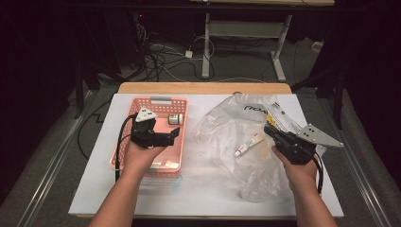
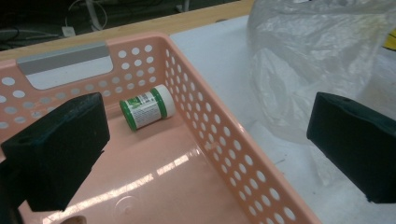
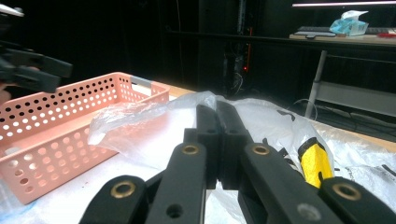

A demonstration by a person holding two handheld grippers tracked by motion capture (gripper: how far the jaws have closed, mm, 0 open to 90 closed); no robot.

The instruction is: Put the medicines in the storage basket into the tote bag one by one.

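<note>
A pink perforated basket [image 1: 124,137] stands on the left of the white tabletop. A small green-and-white jar [image 1: 176,118] lies on its side in the basket's far end, also visible between the jaws in the left gripper view [image 2: 147,106]. My left gripper [image 1: 172,135] hovers over the basket, open and empty, its pads [image 2: 60,149] wide apart. A crumpled clear plastic bag [image 1: 236,127] lies to the right, with a white tube [image 1: 248,145] on it. My right gripper [image 1: 270,131] is shut, tips [image 3: 217,112] at the bag's film [image 3: 154,116]; whether film is pinched is unclear.
A yellow-and-black packet [image 3: 315,161] sits inside the bag near my right gripper. The basket [image 3: 70,121] has a grey handle [image 2: 65,58] at its far end. The table's wooden far edge [image 1: 203,88] borders a dark floor with cables and desk legs.
</note>
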